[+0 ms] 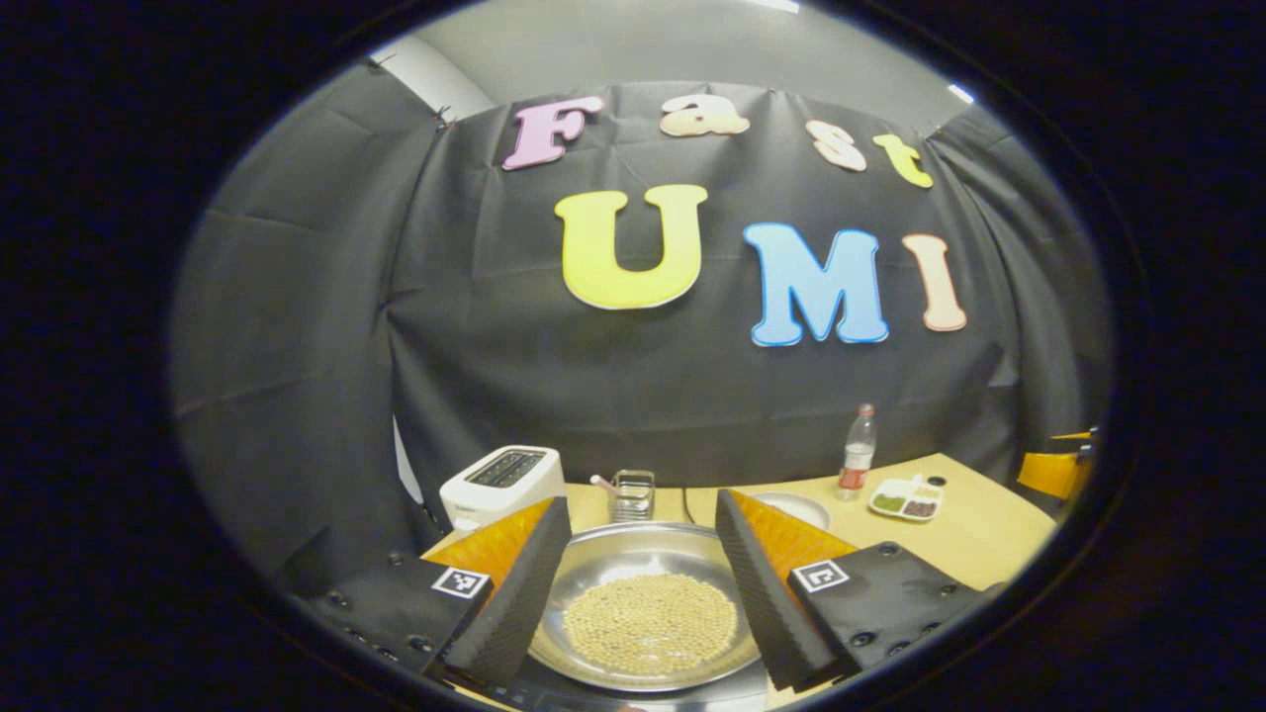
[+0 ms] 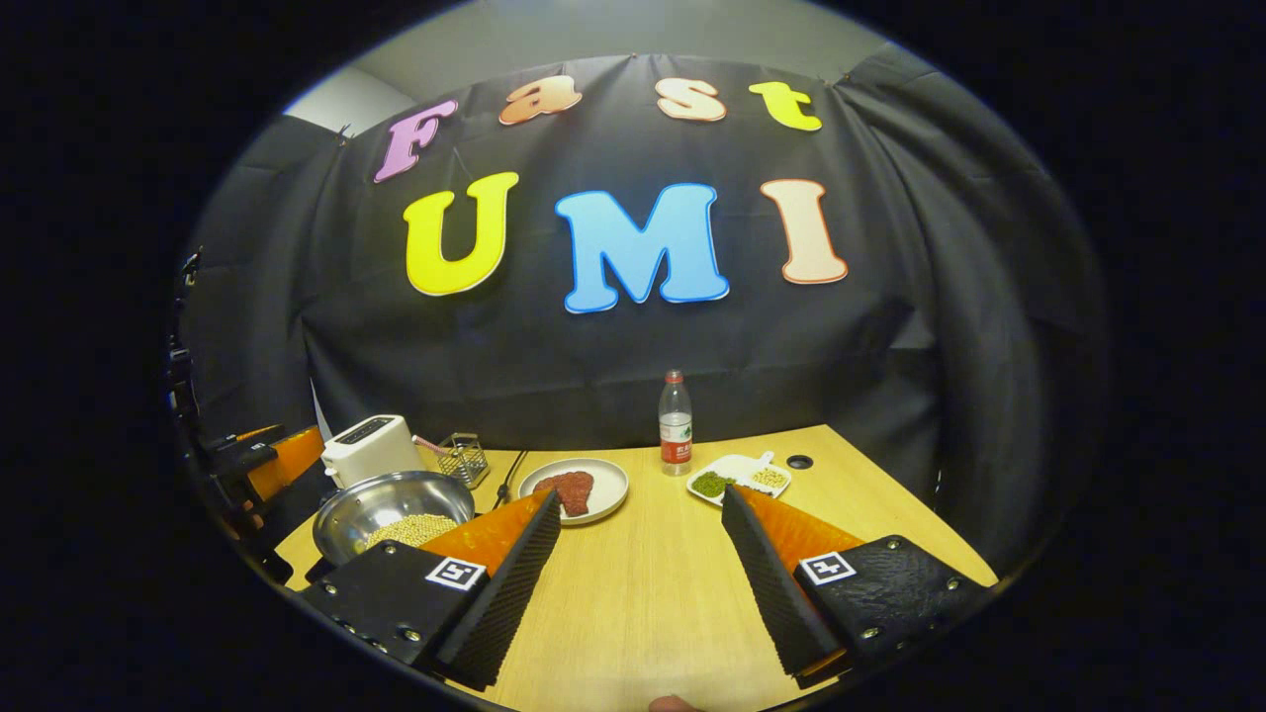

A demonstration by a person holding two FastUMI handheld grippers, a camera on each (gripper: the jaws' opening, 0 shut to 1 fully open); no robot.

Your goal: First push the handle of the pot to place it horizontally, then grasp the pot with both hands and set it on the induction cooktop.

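- The steel pot, a shallow pan with a layer of pale beans over its bottom, sits at the bench's near left part, in front of the white toaster.
- In the left gripper view a dark slab shows under the pot's near rim, likely the induction cooktop; I cannot tell whether the pot rests fully on it.
- The left gripper has its jaws wide, one finger on each side of the pot and above it, pressing on nothing.
- The right gripper is also wide open and empty, over bare wood of the bench near its front edge, well apart from the pot to its left.
- No pot handle can be made out in either view, so whether the push is done is uncertain.
- Judged from this, the placing step looks finished or nearly so; next would be a check that the pot sits centred, then drawing both grippers clear without nudging the rim.
- Towards the back edge stand a water bottle, a plate of red meat and a small divided dish.
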